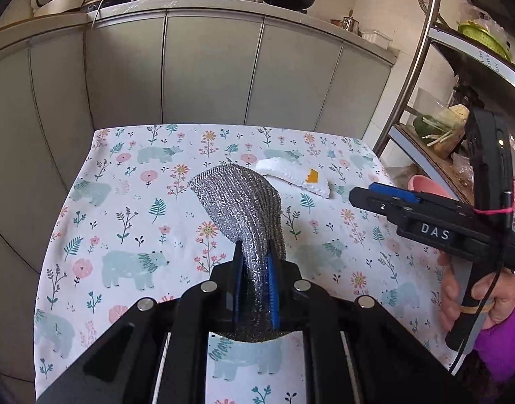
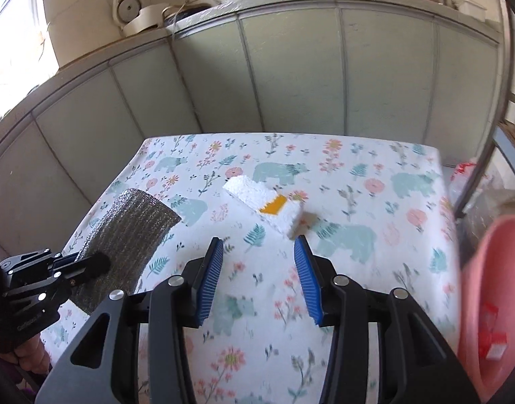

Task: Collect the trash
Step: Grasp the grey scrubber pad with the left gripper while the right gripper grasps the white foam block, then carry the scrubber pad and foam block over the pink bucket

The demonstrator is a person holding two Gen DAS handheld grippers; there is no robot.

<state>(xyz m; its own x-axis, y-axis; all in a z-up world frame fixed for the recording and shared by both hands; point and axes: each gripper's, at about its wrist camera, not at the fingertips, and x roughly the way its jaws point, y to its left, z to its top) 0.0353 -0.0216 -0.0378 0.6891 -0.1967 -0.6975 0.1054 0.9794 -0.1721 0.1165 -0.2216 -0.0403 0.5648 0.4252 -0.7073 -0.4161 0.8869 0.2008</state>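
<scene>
While the left gripper pinches one end of the silvery knitted metal-mesh scouring cloth, jaws nearly closed on it, most of the cloth droops forward, unsupported, over the table.

- Right gripper: jaws partly open, nothing between the blue ribbed pads. It points toward the white foam scrap with a yellow patch.
- Foam scrap lies on the floral bear-print tablecloth, toward the far edge, nearer the right side. The mesh cloth is beside it on the left, closer to the near-left part of the table.
- Pink plastic bin stands off the right edge of the table, low down; likely where the trash goes.

Risks, as I judge them:
- Grip on the cloth is a narrow pinch at one end; a swing toward the bin could let it slide out.
- The dangling cloth could drag over the foam scrap and knock it off the far edge.
- Both grippers heading right could cross.
- The metal shelf rack crowds the right edge above the bin.

Open room: the near and left parts of the table are bare cloth.
</scene>
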